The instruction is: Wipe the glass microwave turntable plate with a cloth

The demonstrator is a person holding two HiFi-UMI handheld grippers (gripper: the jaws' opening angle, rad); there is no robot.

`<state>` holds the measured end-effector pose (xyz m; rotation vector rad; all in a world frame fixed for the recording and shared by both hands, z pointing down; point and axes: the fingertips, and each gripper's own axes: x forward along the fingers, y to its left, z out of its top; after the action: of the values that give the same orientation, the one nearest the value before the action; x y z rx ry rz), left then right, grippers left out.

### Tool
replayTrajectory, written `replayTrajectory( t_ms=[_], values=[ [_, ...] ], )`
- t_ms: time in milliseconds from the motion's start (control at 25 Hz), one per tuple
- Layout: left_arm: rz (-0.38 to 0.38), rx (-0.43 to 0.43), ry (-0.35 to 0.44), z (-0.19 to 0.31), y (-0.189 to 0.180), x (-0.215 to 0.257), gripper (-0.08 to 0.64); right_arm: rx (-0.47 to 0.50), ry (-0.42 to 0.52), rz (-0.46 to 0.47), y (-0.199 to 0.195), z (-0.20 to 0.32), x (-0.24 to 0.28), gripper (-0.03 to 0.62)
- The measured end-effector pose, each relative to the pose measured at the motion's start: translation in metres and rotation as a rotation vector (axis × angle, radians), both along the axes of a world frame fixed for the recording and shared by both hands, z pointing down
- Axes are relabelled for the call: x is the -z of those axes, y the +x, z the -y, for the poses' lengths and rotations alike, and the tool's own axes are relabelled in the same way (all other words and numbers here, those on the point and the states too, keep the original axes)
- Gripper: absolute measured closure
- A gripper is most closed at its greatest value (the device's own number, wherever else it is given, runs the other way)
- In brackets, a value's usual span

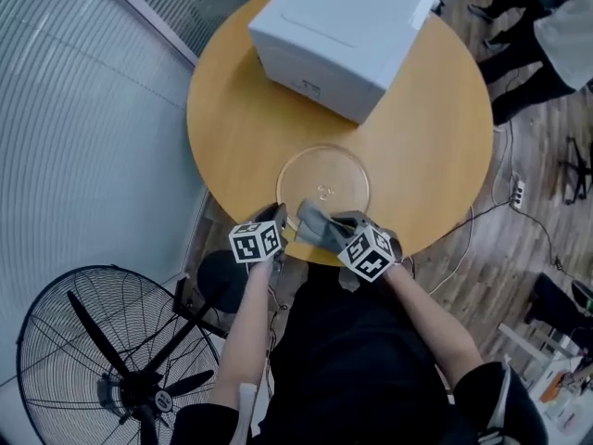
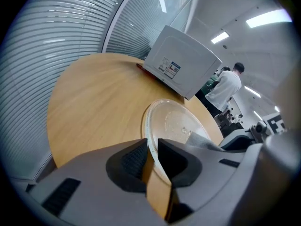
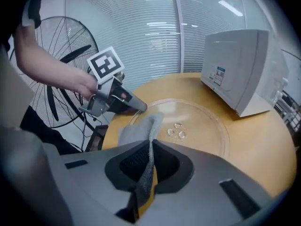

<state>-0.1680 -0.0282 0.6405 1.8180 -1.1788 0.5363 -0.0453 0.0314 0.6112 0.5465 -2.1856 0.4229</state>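
fig., head view, l to r: a fan (image 1: 111, 360) stands on the floor at far l, no part of the task. your left gripper (image 1: 280, 217) sits at the near-l rim of the glass turntable plate (image 1: 324, 176), jaws closed onto that rim w/ the glass edge between the pads, steadying it flat on the round table (image 1: 232, 128). just r of it the grey cloth (image 1: 313, 222) drapes over the near rim, touching the glass. your right gripper (image 1: 334, 232) pinches a fold of it, jaws pressed onto the fabric. the microwave (image 1: 343, 31) stands at the back, apart from the plate. progress (judged): hold and contact are set, but the cloth covers only the near-l edge. the centre w/ its three nubs (image 3: 177, 131) and the far and r sides lie bare of it, so most wiping prob. remains. whether any pass is done can't be told.
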Motion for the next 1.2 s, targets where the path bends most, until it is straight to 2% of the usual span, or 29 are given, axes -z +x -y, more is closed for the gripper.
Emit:
replayTrajectory(
  t_ms=[160, 400, 600, 920, 1200],
  values=[
    [0.057, 0.014, 0.012, -0.003, 0.000, 0.007, 0.498, -0.060, 0.021, 0.054, 0.028, 0.007, 0.023, 0.567],
    [0.119, 0.128, 0.060, -0.024, -0.002, 0.036, 0.499, -0.101, 0.069, 0.130, 0.069, 0.009, 0.059, 0.567],
    [0.118, 0.190, 0.187, -0.043, 0.025, 0.091, 0.524, -0.107, 0.133, 0.207, 0.098, 0.011, 0.095, 0.566],
    [0.057, 0.261, 0.408, -0.079, 0.093, 0.185, 0.549, -0.109, 0.250, 0.348, 0.141, 0.010, 0.169, 0.566],
    [0.074, 0.263, 0.535, -0.125, 0.143, 0.254, 0.549, -0.129, 0.351, 0.482, 0.176, -0.008, 0.242, 0.568]
  ],
)
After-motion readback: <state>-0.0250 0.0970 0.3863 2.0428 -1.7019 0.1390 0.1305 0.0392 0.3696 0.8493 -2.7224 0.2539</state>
